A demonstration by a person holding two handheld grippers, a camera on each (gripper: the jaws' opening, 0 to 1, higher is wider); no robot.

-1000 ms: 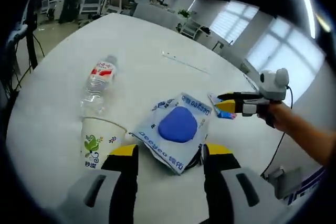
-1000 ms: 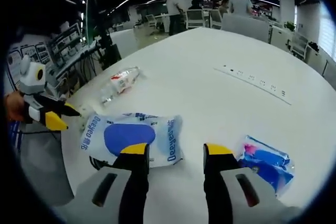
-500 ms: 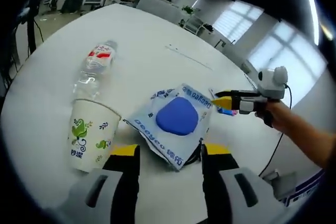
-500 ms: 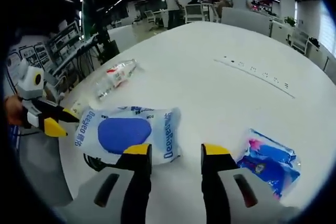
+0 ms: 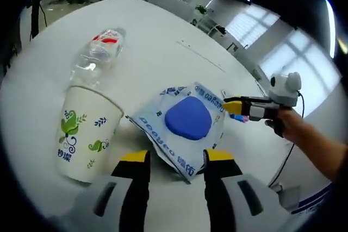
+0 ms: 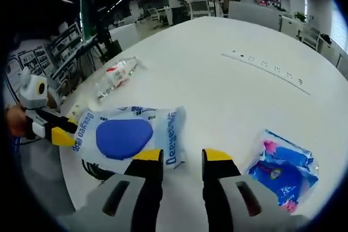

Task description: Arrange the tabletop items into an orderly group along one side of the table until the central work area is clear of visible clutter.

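four items sit scattered: paper cup (image 5: 81, 137) lower left, water bottle (image 5: 97, 57) upper left, wipes pack (image 5: 182, 126) centre, blue packet (image 6: 283, 169) lower right; nothing grouped yet. both grippers' tongs apart, empty.

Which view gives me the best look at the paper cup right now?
The left gripper view: the paper cup stands upright, close and whole, beside the plastic bottle. In the right gripper view it is too hidden at the pouch's edge to read.

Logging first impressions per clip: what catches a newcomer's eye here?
The white plastic packet with a big blue patch lies right ahead of both grippers, on the white table. A printed paper cup stands beside it, with a clear plastic bottle lying behind the cup.
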